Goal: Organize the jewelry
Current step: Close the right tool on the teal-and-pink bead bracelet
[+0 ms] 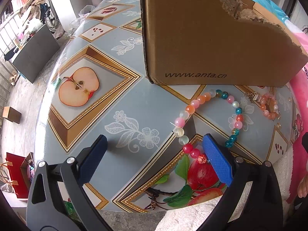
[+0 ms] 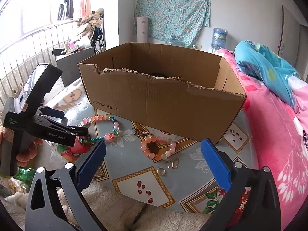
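The table [image 1: 119, 100], covered in a blue-grey cloth printed with framed fruit pictures, spreads out ahead of both claws. On it, straight beyond the open fingers of each, stands a torn-rimmed cardboard box [image 2: 163, 104] with its top open; only a dark shape shows inside, too hidden to name. A pink bedcover [image 2: 273, 134] lies to the right of the right gripper [image 2: 154, 165], whose blue pads are spread wide apart with nothing between them. The left gripper [image 1: 154, 159] is likewise released, its jaws wide; in the right wrist view its tip reaches in from the left and touches or nearly touches the long string of mixed beads [image 1: 211, 121]. That string curls on the cloth ahead of the left claw, its near end running in against the right pad [image 1: 216, 161]. A smaller pink and orange bead bracelet [image 2: 157, 148] rests between the right claw's fingers and the box, just ahead. Behind it lies a small metal chain [image 2: 142, 132]; nearer the claw lie a butterfly charm [image 2: 172, 164] and a little ring [image 2: 161, 171].
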A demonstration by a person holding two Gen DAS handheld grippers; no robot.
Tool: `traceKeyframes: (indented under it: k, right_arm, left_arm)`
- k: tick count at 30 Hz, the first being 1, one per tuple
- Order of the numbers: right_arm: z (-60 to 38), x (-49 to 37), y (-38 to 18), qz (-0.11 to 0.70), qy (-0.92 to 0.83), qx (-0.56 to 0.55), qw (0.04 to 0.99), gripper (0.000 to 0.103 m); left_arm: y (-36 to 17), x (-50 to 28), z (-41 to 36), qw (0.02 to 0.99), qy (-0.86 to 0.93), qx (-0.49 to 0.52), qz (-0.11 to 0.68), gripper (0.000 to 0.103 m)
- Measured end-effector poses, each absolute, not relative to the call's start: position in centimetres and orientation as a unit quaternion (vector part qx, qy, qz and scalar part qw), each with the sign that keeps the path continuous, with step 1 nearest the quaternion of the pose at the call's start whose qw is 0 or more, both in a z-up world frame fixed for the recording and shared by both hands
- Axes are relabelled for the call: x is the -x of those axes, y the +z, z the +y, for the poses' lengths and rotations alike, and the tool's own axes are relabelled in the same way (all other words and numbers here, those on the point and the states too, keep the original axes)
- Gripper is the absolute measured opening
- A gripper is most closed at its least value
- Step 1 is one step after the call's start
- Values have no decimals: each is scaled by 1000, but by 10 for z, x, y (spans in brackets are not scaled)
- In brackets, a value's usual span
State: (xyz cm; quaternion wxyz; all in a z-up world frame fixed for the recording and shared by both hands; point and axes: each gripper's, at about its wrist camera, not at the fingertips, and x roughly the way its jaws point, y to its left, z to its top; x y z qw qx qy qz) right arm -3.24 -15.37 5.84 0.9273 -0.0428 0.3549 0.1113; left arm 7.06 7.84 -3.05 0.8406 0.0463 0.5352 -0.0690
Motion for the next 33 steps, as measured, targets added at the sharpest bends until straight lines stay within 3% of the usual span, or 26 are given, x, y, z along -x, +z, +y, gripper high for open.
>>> traceKeyframes:
  k: [14,24,30,33]
  right_arm:
    - [-157,33,65,327,124,22,937,97]
    - [-155,24,64,345,161,-65,922,95]
    - [-133,7,55,388,209,-96,893,68]
    - [-124,-9,47,421,217,-109,874,54]
  left_arm:
    - [-30,-60,74,849,-52,-48,524,96]
    - [-28,-42,78,867,-84,-57,488,96]
    - [-10,-26,91,890,-130,-28,436,93]
    - [-3,-22,91,892,-158,-30,421,76]
